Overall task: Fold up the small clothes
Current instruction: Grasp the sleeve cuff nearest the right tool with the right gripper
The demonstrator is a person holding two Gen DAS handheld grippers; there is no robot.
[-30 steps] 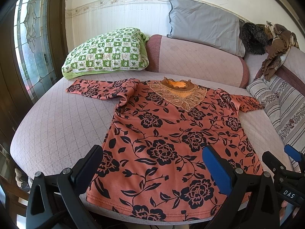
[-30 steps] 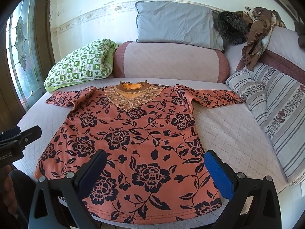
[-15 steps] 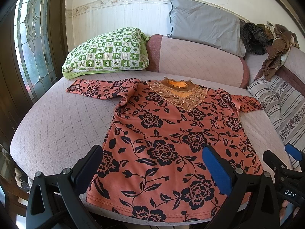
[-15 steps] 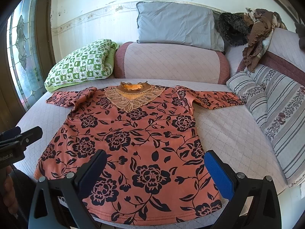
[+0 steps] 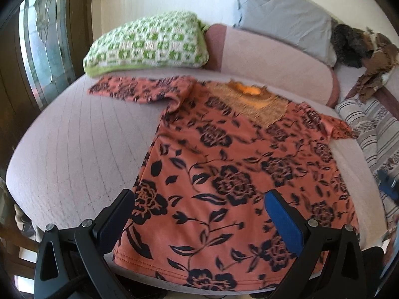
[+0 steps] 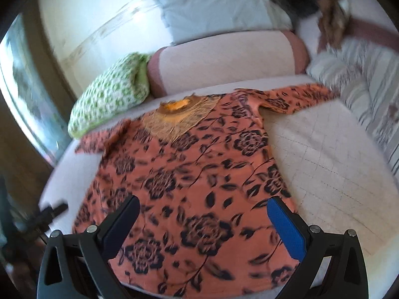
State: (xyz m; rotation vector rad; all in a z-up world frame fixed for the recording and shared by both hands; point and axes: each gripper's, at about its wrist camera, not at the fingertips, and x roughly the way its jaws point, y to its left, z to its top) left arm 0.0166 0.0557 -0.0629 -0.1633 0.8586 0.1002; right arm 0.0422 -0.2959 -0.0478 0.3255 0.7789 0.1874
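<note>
An orange top with black flowers lies flat and spread out on a pink quilted bed, collar to the far side, both sleeves out. It also shows in the right wrist view. My left gripper is open and empty, just above the hem near its left corner. My right gripper is open and empty, over the lower right part of the top. Both views are blurred by motion.
A green checked pillow lies at the far left, a grey pillow and pink bolster at the back. Striped cushions and a brown garment heap lie at the right. A window is at the left.
Both grippers have moved forward and lower over the top's hem. The right wrist view has tilted. The top has not moved.
</note>
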